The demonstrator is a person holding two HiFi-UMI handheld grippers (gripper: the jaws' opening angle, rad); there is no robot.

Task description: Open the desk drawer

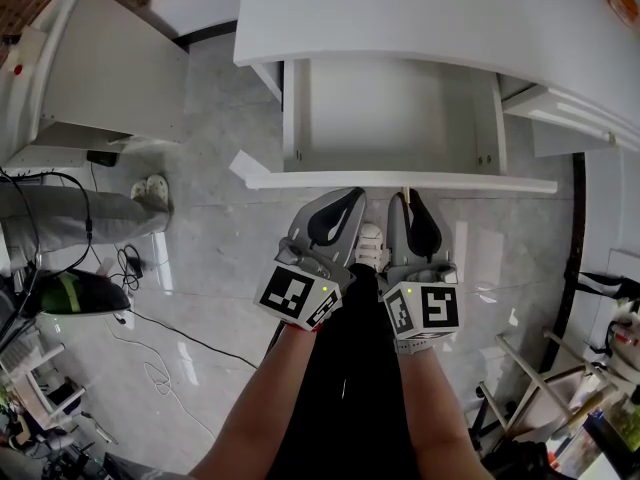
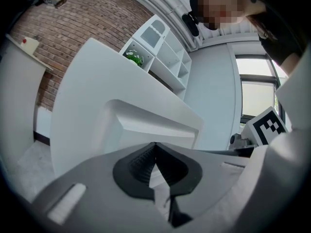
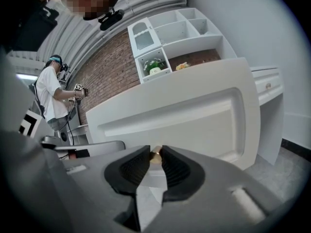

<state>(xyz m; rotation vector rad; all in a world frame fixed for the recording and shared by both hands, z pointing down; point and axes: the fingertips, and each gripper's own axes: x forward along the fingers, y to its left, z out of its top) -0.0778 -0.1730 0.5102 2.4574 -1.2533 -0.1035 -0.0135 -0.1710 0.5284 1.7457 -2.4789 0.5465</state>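
Observation:
The white desk (image 1: 420,18) has its drawer (image 1: 390,118) pulled out, and the inside looks empty. The drawer's front panel (image 1: 400,181) faces me. My right gripper (image 1: 406,198) is at the panel's middle, shut on the small brass knob (image 3: 156,154), which shows between its dark pads (image 3: 175,166). The recessed drawer front (image 3: 194,115) fills the right gripper view. My left gripper (image 1: 352,196) hangs just left of the right one, close to the panel. Its jaws meet at the tips (image 2: 155,145) with nothing between them, and the drawer front (image 2: 146,125) lies beyond.
Another white desk (image 1: 110,68) stands at the left, with a seated person's legs (image 1: 70,218) and shoes (image 1: 152,190) beside it. Cables (image 1: 150,338) trail over the tiled floor. A metal rack (image 1: 540,388) is at the lower right. A white shelf unit (image 3: 170,33) stands against the brick wall.

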